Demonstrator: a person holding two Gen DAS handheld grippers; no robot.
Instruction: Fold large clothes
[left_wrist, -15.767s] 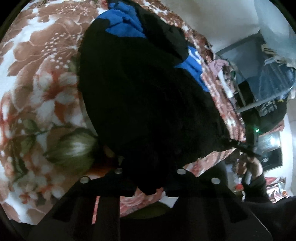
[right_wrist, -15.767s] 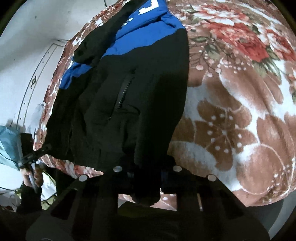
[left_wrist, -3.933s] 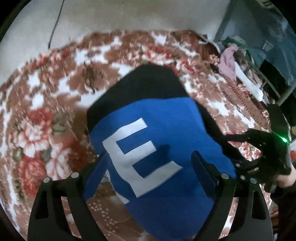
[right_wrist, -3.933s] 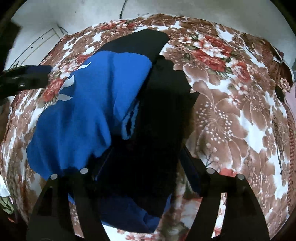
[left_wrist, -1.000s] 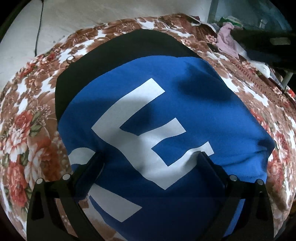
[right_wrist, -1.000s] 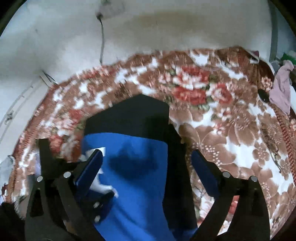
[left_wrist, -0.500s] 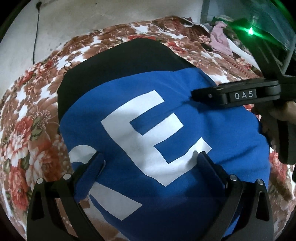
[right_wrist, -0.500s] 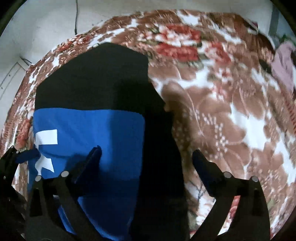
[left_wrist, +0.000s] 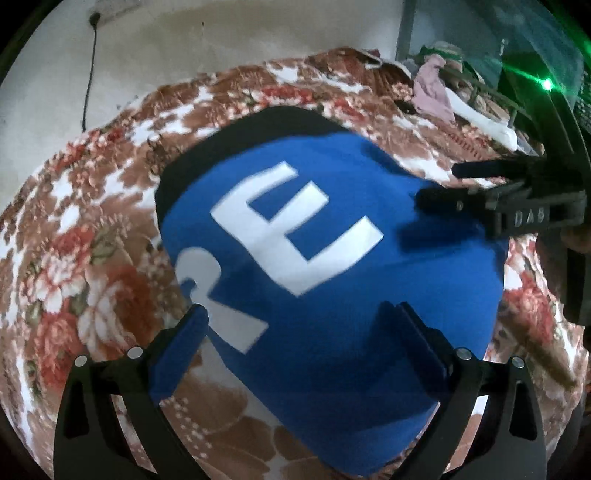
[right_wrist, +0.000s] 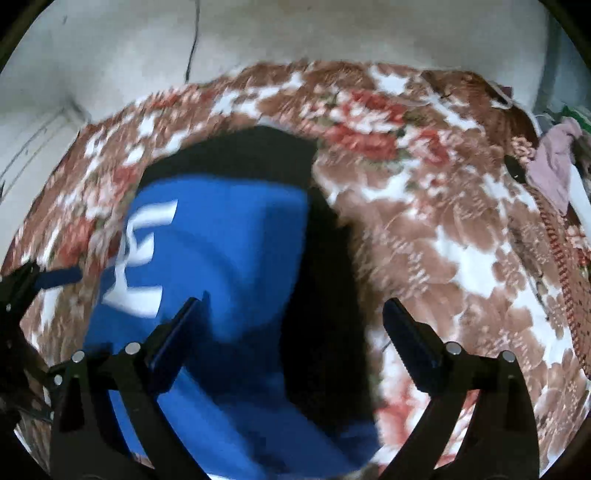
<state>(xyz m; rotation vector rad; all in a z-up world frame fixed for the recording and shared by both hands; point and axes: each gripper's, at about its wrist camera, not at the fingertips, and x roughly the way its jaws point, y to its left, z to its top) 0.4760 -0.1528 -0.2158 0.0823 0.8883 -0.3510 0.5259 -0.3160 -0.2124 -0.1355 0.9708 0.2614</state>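
Since half a second ago: the right gripper (left_wrist: 436, 188), seen from the left wrist camera, has drawn back toward the garment's right edge; the left camera sits a little farther from the cloth; both views are motion-blurred.

Item: folded garment (left_wrist: 332, 258), blue panel uppermost with a large white letter E (left_wrist: 295, 229) and part of a second white character at its left edge. A black portion shows along the far edge and, in the right wrist view, as a dark band down the garment's right side (right_wrist: 325, 295). It lies flat on the floral blanket (left_wrist: 74, 258), roughly in the middle of the bed.

Left gripper (left_wrist: 303, 332): jaws spread wide, holding nothing. Its fingers (left_wrist: 181, 350) frame the near part of the blue panel, one over the garment's left edge, the other over blue cloth. Whether they touch the fabric cannot be told.

Right gripper: from its own camera (right_wrist: 291, 332), jaws spread wide, empty, one finger over the blue panel, the other at the black band's edge, next to the blanket. In the left view its black fingers reach in over the garment's right edge, casting a shadow on the blue.

Surroundings: pale wall (left_wrist: 221, 44) with a dark cable (left_wrist: 88, 74) behind the bed; a heap of pink and white clothes (left_wrist: 436, 92) at the far right.
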